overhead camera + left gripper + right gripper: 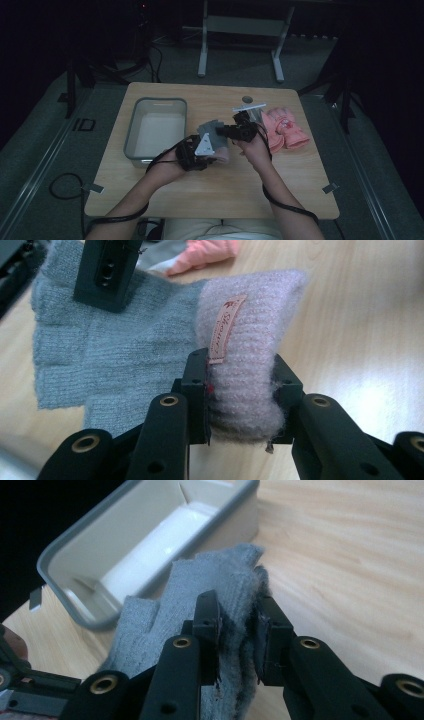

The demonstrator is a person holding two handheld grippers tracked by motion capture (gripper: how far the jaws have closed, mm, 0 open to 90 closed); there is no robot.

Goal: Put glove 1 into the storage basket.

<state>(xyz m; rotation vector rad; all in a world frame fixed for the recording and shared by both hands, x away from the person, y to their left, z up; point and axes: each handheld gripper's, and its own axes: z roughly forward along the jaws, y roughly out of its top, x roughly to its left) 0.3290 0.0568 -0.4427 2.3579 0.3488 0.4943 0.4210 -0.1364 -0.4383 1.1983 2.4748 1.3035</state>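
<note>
Mid-lift: left gripper (240, 400) fingers clamp the pink cuff of a grey knitted fingerless glove (100, 350), right gripper (240, 635) fingers grip its grey finger end, holding it above the wooden table (210, 195). Next move, likely: carry it over the grey plastic bin (131, 135) and release. Count: one grey glove, one bin, two pink gloves (285, 130) near the table's right edge.

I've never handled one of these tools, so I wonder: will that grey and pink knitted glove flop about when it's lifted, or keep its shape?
Probably floppy: the glove bunches and folds where the left gripper pinches its pink cuff and the right gripper its grey end. It looks light, being thin knit. The fuzzy wool seems unlikely to slip from the pads.
</note>
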